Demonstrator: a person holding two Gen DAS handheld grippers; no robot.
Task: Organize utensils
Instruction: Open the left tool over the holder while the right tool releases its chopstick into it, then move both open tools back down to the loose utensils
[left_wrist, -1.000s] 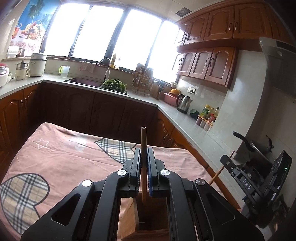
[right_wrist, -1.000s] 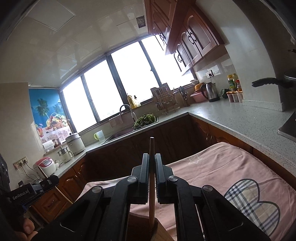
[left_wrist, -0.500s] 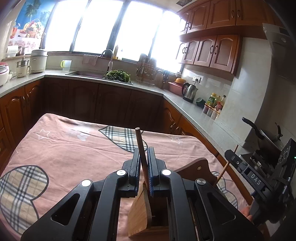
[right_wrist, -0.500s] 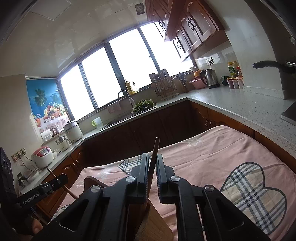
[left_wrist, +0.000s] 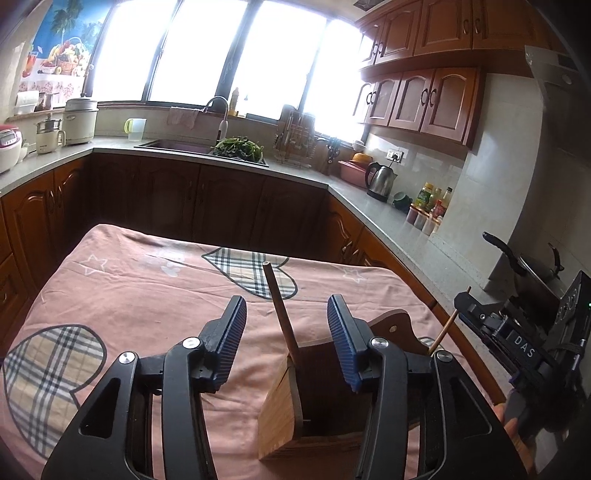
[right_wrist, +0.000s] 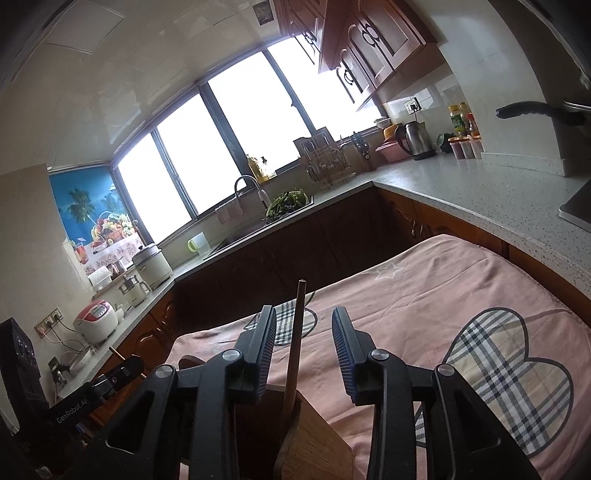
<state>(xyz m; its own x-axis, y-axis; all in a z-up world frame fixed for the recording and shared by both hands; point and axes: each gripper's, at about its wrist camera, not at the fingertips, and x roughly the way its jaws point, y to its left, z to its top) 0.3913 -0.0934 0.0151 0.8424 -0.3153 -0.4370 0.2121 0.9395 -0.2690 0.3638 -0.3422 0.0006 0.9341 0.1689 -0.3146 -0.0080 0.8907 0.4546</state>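
Tablecloth (left_wrist: 147, 280): chopstick (left_wrist: 282, 317) between (untouched) fingers (left_wrist: 232, 328).

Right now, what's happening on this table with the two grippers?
A person is sorting utensils into a wooden holder on the pink-clothed table. The left gripper has its jaws wide open around a wooden stick that stands leaning in the holder, not touching it. The right gripper is likewise open around a second stick set in the holder. Both look released.
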